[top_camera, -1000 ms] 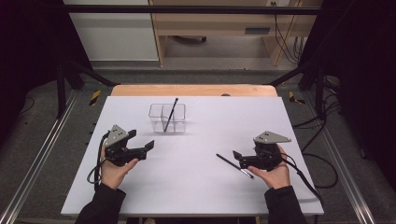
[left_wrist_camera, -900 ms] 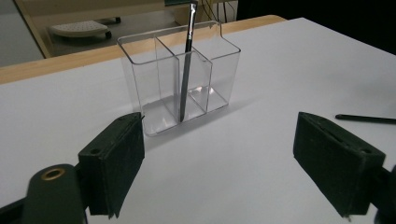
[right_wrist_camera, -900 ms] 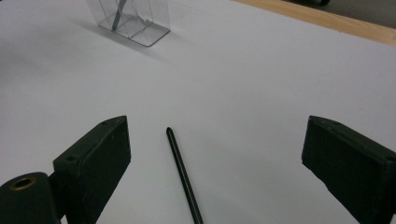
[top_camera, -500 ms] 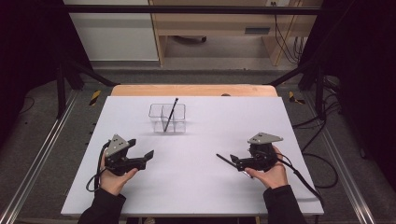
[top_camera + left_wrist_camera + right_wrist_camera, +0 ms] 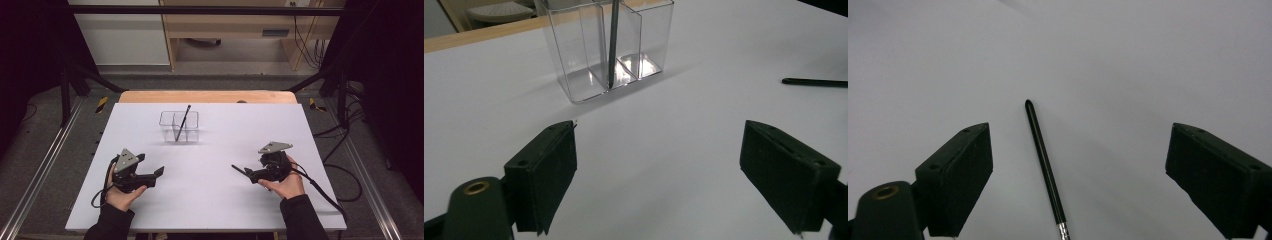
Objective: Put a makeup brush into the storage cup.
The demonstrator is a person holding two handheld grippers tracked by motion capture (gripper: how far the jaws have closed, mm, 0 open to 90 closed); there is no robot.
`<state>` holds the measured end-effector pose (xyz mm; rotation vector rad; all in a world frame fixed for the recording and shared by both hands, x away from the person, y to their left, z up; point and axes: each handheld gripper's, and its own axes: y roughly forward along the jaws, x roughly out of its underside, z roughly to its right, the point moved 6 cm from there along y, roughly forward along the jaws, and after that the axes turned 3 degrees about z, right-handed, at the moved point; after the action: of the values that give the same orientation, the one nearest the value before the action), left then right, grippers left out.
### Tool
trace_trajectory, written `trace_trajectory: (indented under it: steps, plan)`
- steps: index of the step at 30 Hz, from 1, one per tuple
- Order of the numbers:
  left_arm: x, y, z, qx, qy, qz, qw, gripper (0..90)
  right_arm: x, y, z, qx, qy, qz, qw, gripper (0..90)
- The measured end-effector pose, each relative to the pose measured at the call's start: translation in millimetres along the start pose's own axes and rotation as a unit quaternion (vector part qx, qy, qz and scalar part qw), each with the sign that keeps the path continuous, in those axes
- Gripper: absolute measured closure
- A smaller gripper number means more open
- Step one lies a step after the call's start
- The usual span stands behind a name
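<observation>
Right gripper (image 5: 1078,170) spread wide over black pen (image 5: 1045,167), pen flat on table (image 5: 215,200) between jaws, untouched

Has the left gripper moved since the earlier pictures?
Yes. In the high view the left gripper has moved toward the person, farther from the clear organizer, which stays put on the table.

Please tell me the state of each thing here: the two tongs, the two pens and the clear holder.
Left tongs: open, holding nothing, facing the holder.
Right tongs: open, pen lying between the jaws, not gripped.
Pen on the table: lying flat, free.
Pen in the holder: standing, leaning.
Clear holder: upright on the table, one pen inside.
</observation>
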<state>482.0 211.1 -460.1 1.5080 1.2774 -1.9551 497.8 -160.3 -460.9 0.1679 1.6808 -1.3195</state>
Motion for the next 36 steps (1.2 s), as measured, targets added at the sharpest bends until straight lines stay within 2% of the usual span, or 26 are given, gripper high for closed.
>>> trace_trajectory:
  steps: [7,20,30,36]
  plan:
    - [1.6,0.4,-0.4,0.000,0.002,-0.004,1.0000,14.6,6.2,12.8,-2.4,0.002,-0.018,-0.039,0.9991,14.0]
    - [4.4,3.4,0.1,-0.001,0.007,-0.014,0.9999,14.7,11.2,31.5,-6.3,-0.004,-0.034,-0.087,0.9956,20.3]
    - [5.2,4.8,0.8,0.001,0.008,-0.017,0.9998,15.2,16.9,37.5,-6.8,-0.010,-0.043,-0.120,0.9918,31.0]
    - [5.8,5.4,1.2,0.003,0.010,-0.021,0.9997,15.5,20.2,41.5,-8.1,-0.020,-0.047,-0.137,0.9892,42.2]
